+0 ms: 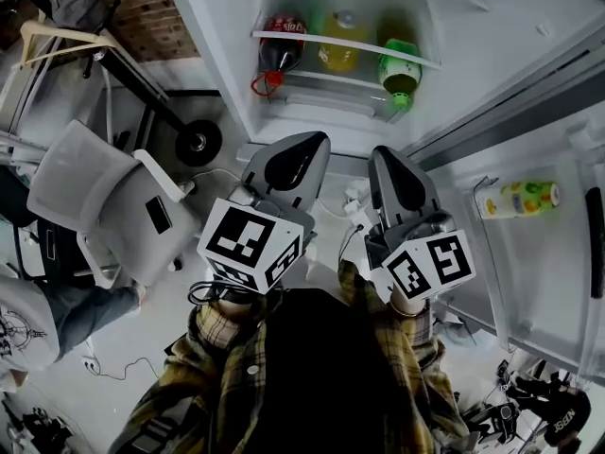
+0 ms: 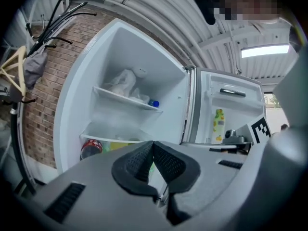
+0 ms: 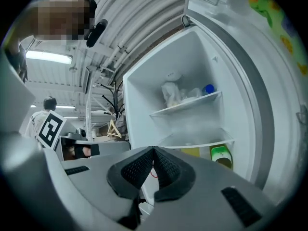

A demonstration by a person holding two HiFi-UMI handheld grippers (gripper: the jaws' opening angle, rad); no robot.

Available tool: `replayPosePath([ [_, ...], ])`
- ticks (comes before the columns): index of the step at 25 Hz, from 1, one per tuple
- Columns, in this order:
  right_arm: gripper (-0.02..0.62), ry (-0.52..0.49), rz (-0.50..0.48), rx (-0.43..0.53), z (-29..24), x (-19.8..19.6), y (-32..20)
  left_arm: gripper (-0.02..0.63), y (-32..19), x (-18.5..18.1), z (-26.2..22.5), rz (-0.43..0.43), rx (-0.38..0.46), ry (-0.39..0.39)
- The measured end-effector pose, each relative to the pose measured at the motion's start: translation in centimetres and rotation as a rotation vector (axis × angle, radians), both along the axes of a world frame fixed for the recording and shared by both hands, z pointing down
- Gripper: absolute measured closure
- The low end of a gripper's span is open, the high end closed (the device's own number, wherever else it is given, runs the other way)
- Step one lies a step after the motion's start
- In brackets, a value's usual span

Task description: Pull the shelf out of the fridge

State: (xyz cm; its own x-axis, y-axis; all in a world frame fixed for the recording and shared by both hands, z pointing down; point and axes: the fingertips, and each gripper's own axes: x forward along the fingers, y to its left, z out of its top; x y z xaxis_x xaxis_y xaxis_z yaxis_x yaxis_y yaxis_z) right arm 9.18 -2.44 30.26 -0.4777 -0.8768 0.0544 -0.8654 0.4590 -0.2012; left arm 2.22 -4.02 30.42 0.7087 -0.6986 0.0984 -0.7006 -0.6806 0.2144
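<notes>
It was a workshop-like hall: a corrugated roof (image 2: 154,13) arched over the left claw (image 2: 153,144), with a brick wall (image 2: 48,95) to its left.

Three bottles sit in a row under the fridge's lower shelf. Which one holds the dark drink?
The left bottle, with its red label and red cap. The middle bottle is yellow and the right bottle is green.

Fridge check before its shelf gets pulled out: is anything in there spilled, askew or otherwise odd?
Nothing looks spilled or broken. The red bottle, yellow bottle and green bottle under the lower shelf seem to lie on their sides rather than stand, so they might roll.
</notes>
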Motion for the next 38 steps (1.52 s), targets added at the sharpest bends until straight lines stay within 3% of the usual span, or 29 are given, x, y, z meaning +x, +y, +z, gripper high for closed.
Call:
replayPosePath([
  [9, 0.577, -0.029, -0.046, -0.010, 0.3, -0.8, -3.7, 0.601, -3.2, -0.7, 0.4, -0.040, -0.013, -0.027],
  [28, 0.577, -0.036, 0.063, 0.020, -0.9, -0.3, -16.1, 0.601, -16.1, 0.8, 0.9, 0.097, -0.031, -0.006],
  [38, 0.577, -0.039, 0.088, 0.013, -1.1, -0.7, -18.1, 0.601, -18.2, 0.8, 0.2, 0.125, -0.017, -0.008],
])
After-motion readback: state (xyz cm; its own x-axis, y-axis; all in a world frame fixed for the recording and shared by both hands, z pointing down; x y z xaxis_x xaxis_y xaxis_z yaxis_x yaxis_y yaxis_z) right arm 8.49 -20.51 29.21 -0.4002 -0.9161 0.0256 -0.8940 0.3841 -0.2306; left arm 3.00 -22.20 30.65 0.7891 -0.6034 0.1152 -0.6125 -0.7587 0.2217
